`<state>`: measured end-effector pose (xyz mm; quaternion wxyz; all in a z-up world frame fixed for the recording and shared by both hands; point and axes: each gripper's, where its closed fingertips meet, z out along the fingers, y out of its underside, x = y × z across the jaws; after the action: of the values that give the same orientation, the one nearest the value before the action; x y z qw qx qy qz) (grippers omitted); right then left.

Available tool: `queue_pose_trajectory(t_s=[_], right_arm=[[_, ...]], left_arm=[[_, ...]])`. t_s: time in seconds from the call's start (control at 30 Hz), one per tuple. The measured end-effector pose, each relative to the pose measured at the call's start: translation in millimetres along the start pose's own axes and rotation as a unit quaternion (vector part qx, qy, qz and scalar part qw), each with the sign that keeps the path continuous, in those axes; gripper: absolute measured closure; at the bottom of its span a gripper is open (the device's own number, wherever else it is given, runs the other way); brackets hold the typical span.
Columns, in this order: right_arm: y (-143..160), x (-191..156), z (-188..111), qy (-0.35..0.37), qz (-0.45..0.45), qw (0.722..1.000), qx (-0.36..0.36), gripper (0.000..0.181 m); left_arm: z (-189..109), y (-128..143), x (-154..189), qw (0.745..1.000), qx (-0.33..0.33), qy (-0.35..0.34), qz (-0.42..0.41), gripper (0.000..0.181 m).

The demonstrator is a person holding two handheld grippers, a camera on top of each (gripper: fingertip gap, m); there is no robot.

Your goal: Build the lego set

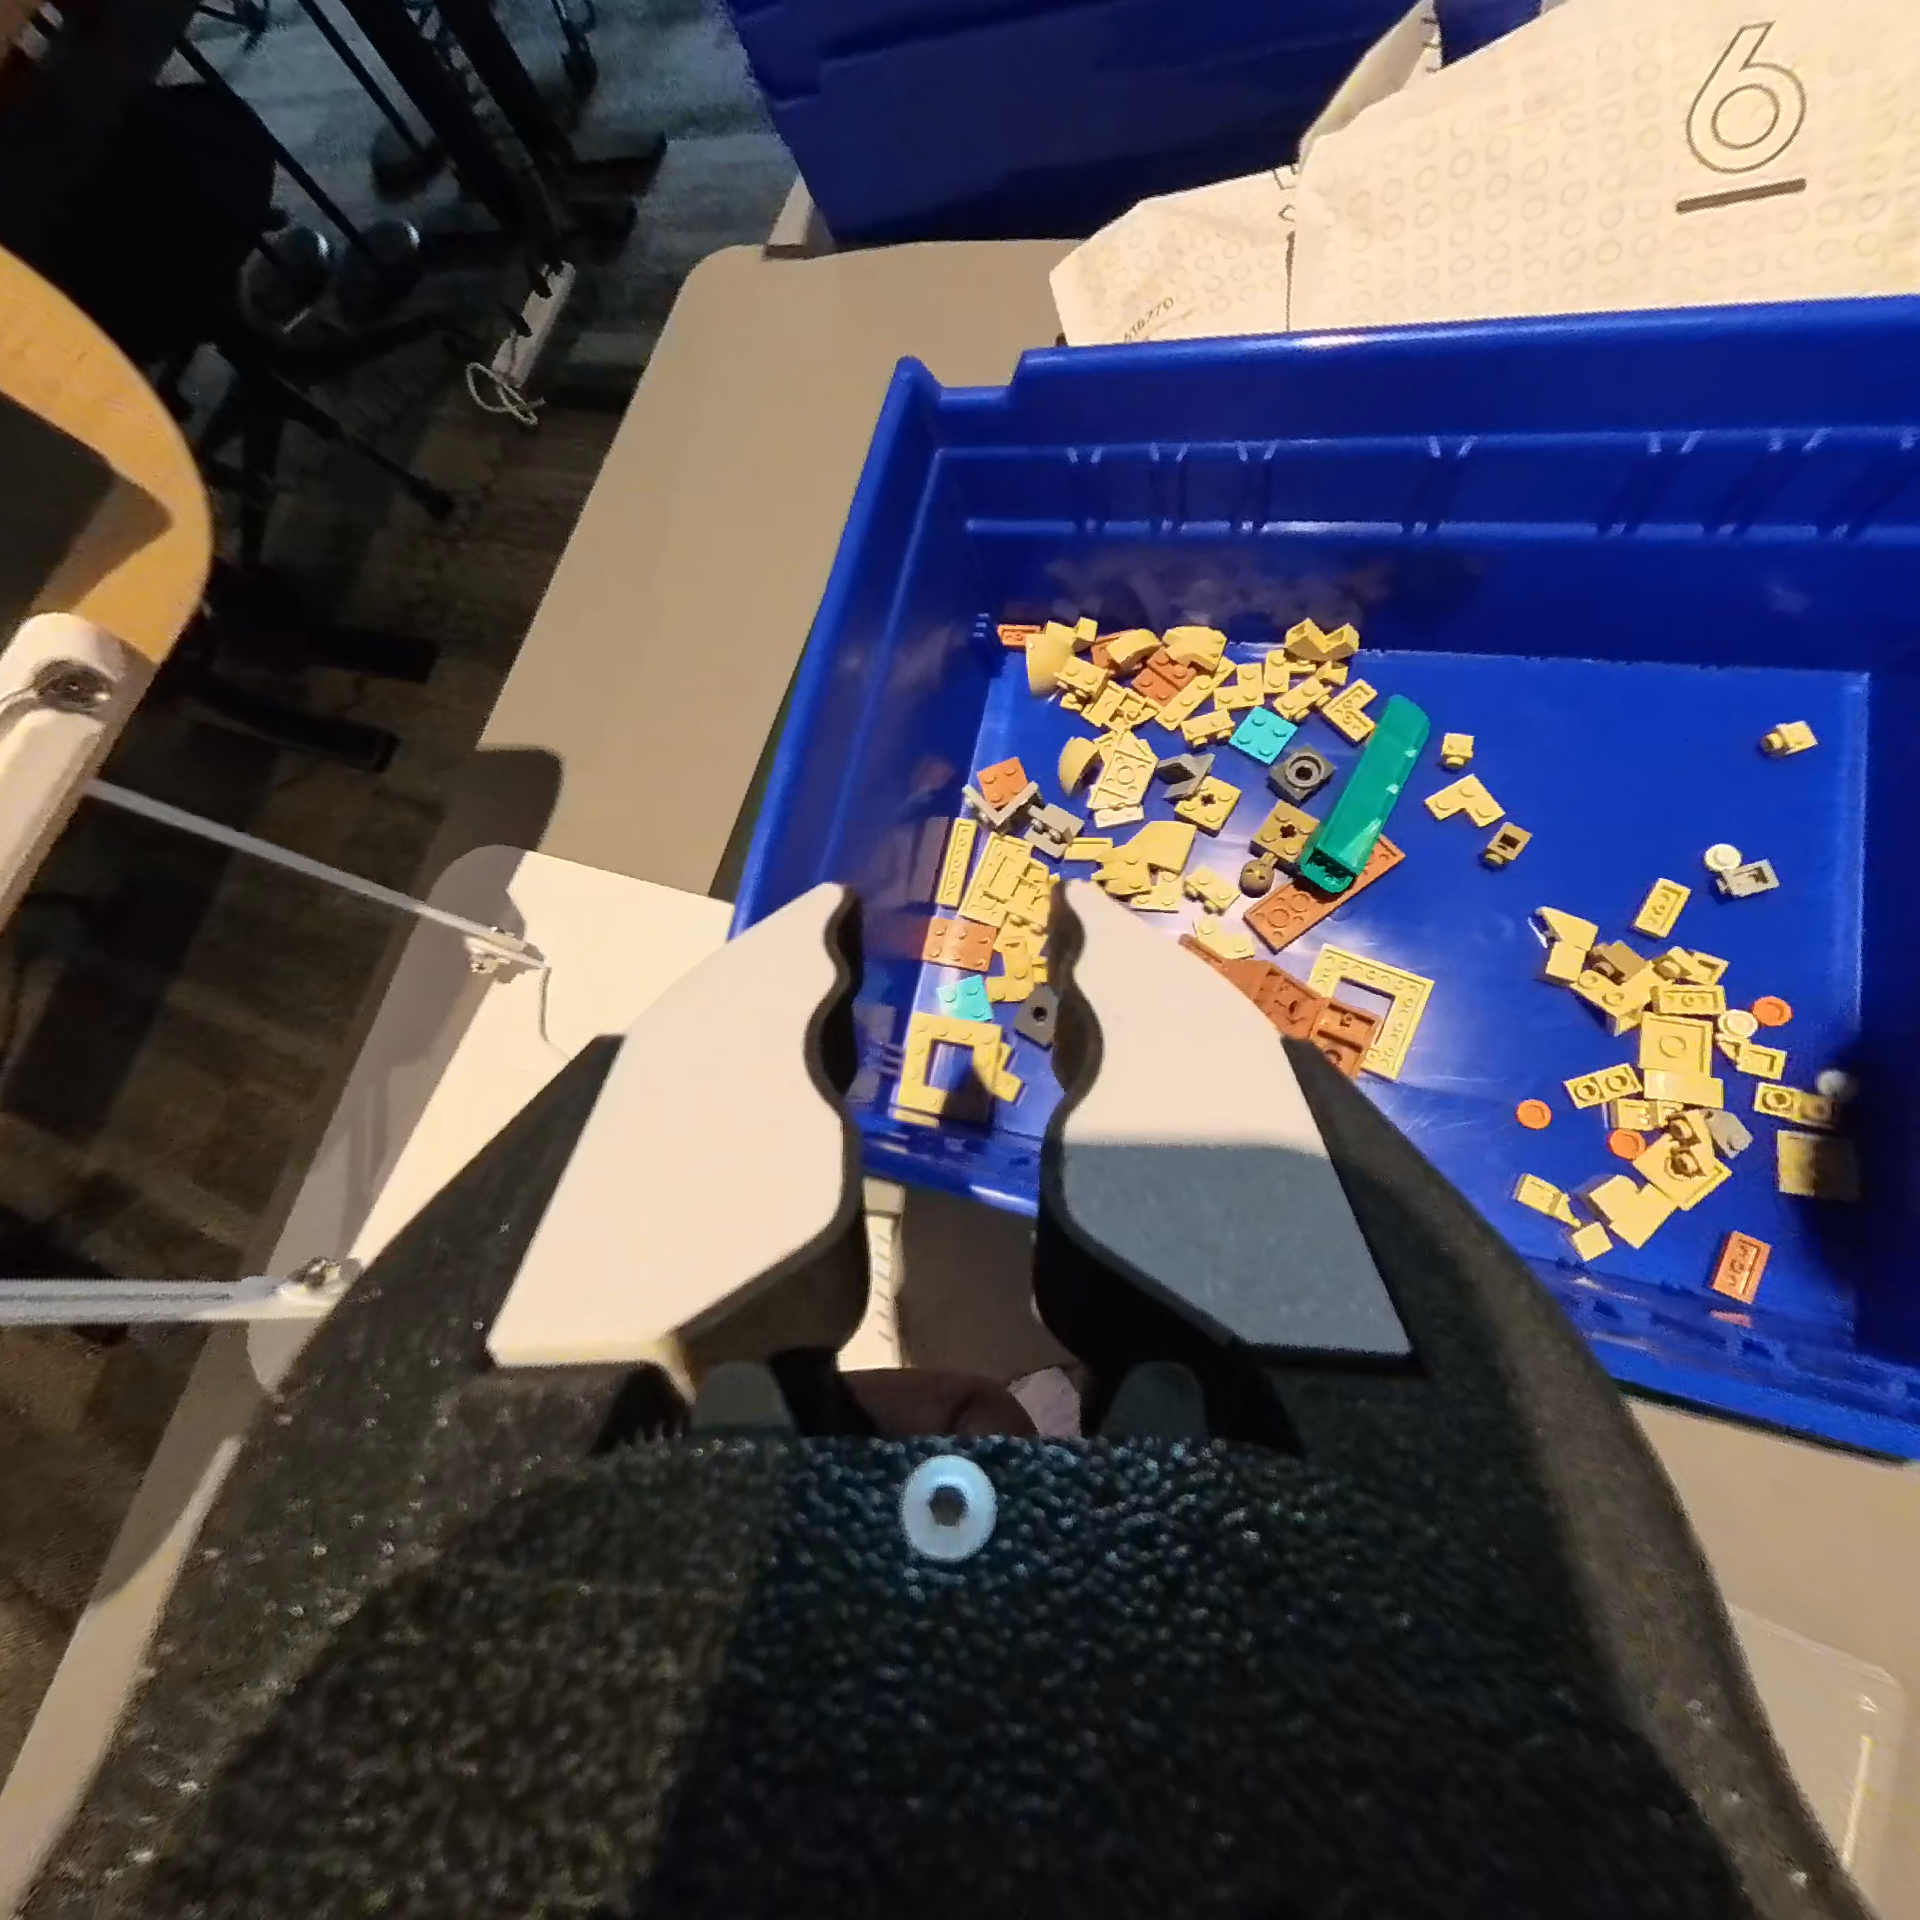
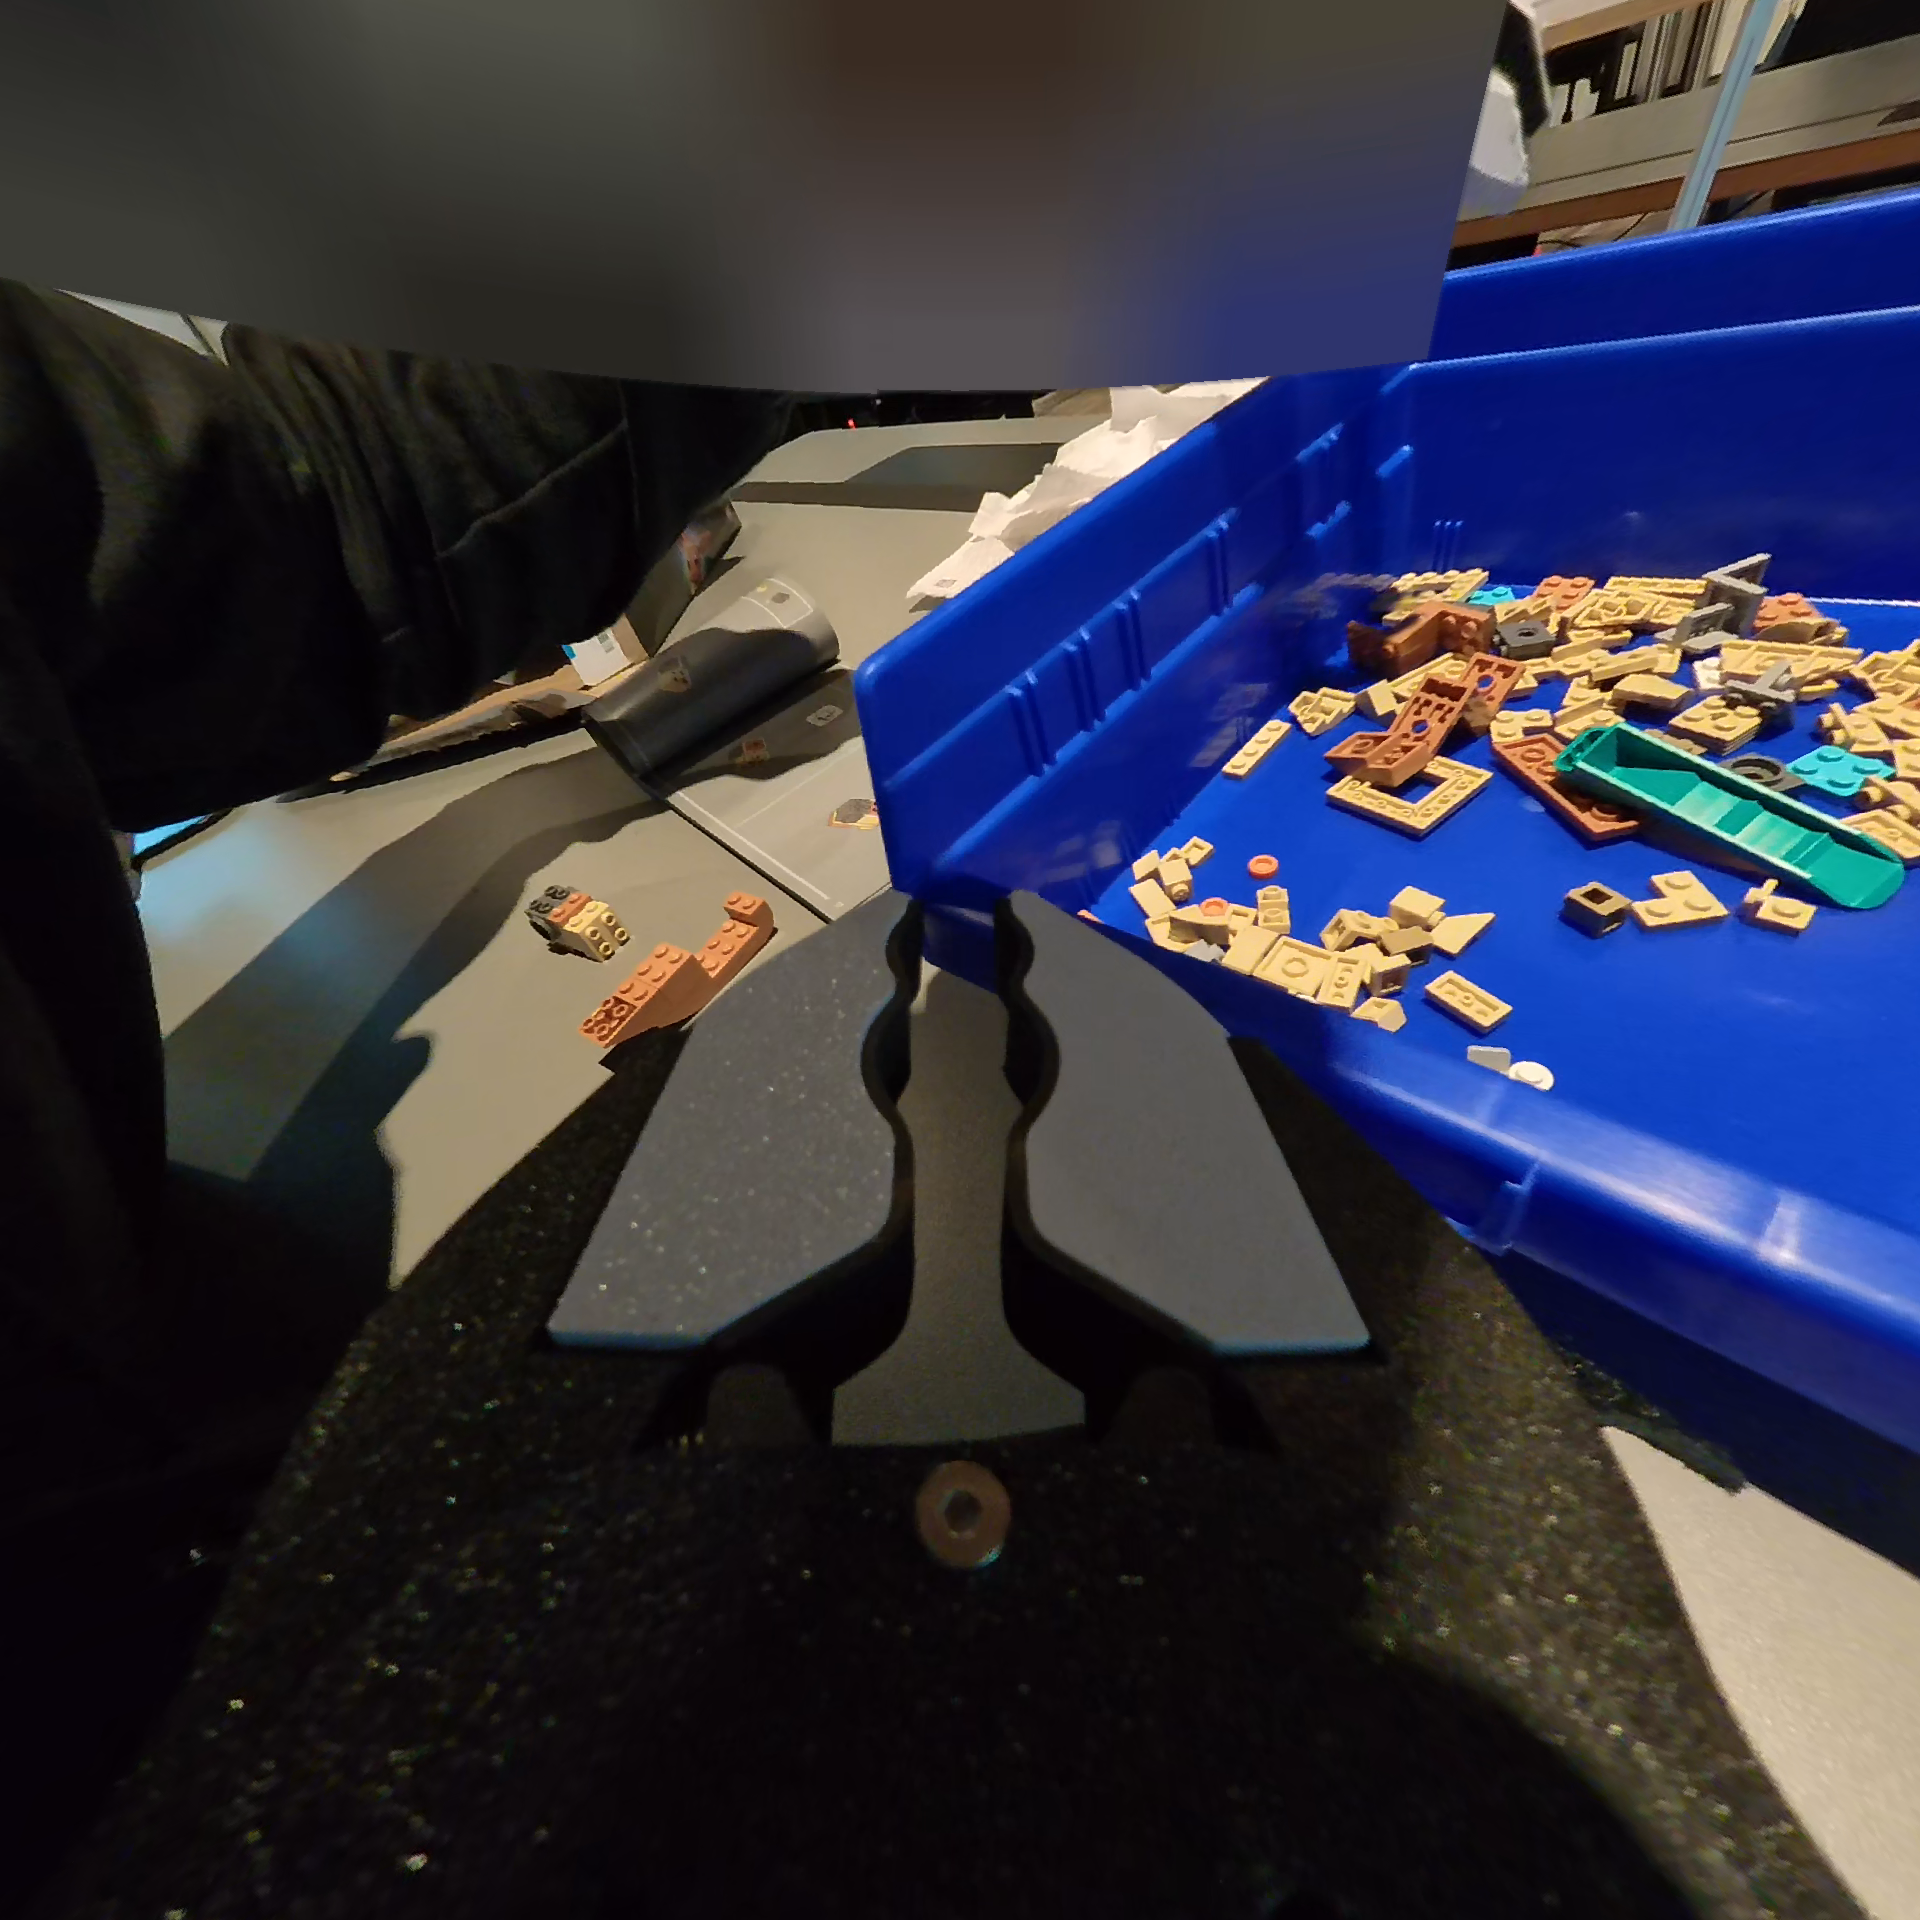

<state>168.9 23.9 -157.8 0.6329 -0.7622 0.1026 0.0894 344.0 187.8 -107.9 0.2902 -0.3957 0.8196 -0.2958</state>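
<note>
Two grippers hover at a blue bin of loose lego pieces, neither holding anything.

The left gripper [image 1: 956,904] is spread, its fingers poised over the near-left corner of the blue bin [image 1: 1455,405], above a scatter of tan, orange-brown and grey lego pieces [image 1: 1132,790]. A long green piece [image 1: 1366,795] lies tilted among them, and a second heap of tan pieces [image 1: 1662,1070] sits toward the bin's right side. White paper bags [image 1: 1558,177] stand behind the bin. The right gripper [image 2: 958,914] has its fingers drawn near each other with a narrow gap between, empty, low over the grey desk [image 2: 468,997] just outside the bin's corner. On the desk beside it lie a brown built section [image 2: 675,982] and a small tan-and-black assembly [image 2: 582,920], slightly apart. An open booklet [image 2: 727,665] lies farther back, and a dark sleeve [image 2: 260,540] fills the left side.
</note>
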Motion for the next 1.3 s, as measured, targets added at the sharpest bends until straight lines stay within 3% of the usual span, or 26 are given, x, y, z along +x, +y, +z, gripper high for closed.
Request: queue_pose_trajectory(t_s=[1.17, 1.23, 1.3], right_arm=[[0, 1, 1, -0.001, 0.003, 1.0, -0.001, 0.169], [1, 0, 1, 0.0, 0.001, 1.0, -0.002, 0.169], [1, 0, 2, 0.0, -0.002, 1.0, -0.005, 0.168]], left_arm=[[3, 5, 4, 1.0, -0.009, 0.008, 0.007, 0.148], [7, 3, 8, 0.999, -0.026, 0.021, 0.025, 0.15], [16, 5, 21, 0.99, -0.088, 0.066, 0.091, 0.152]])
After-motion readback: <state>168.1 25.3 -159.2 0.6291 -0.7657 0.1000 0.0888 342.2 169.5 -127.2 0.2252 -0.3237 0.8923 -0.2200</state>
